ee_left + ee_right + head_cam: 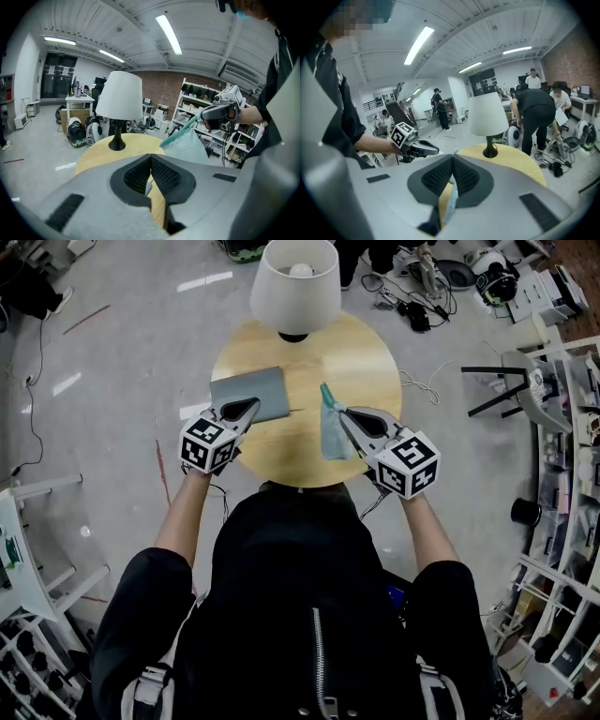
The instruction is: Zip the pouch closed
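A teal pouch (332, 430) hangs by its top corner above the round wooden table (361, 362). My right gripper (342, 414) is shut on it; a teal sliver (450, 211) shows between the closed jaws (453, 159). In the left gripper view the teal pouch (187, 143) dangles from the right gripper (206, 117). A flat grey pouch (249, 393) lies on the table's left part. My left gripper (249, 409) sits at its near edge, shut, with a thin pale sliver (148, 183) of that edge pinched in the jaws (151, 159).
A white-shaded lamp (295, 282) on a black foot stands at the table's far edge, also seen as the lamp (118, 98) and the lamp (488, 115). Cables and gear (412, 306) lie on the floor beyond. Shelves (572, 456) stand at right. People (534, 112) work behind the table.
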